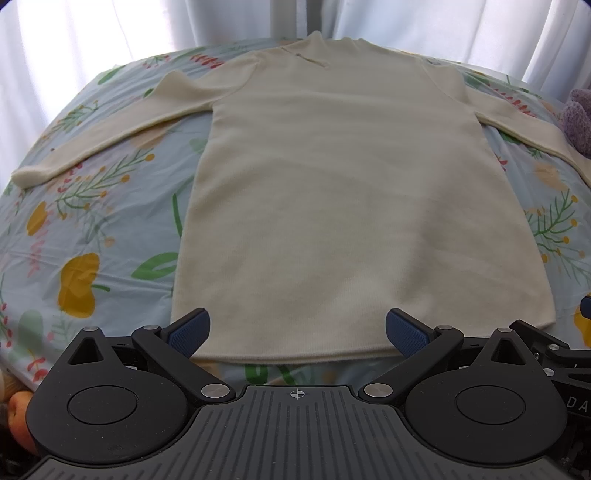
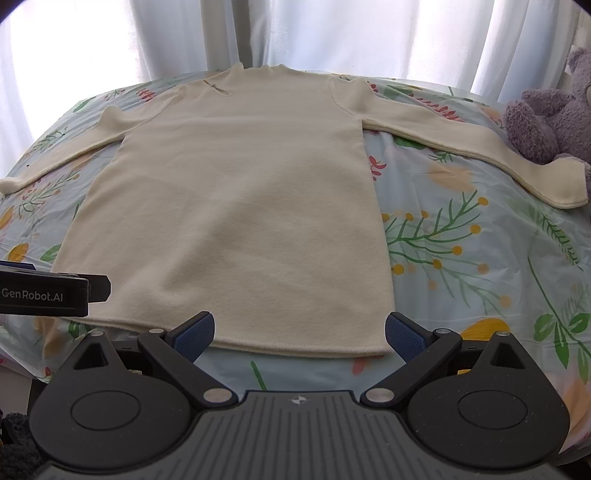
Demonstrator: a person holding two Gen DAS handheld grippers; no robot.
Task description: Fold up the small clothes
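A cream long-sleeved sweater (image 1: 332, 192) lies flat on the floral sheet, collar far, hem near, both sleeves spread out. It also shows in the right wrist view (image 2: 236, 206). My left gripper (image 1: 297, 332) is open and empty, its blue pads either side of the hem's left and middle part. My right gripper (image 2: 299, 332) is open and empty above the hem's right corner. The left gripper's body (image 2: 44, 291) shows at the left edge of the right wrist view, and part of the right gripper (image 1: 546, 343) at the right edge of the left wrist view.
The floral sheet (image 2: 480, 258) covers the surface. A purple plush toy (image 2: 554, 110) sits at the far right by the right sleeve's cuff (image 2: 561, 184); it also shows in the left wrist view (image 1: 576, 118). White curtains (image 2: 332, 33) hang behind.
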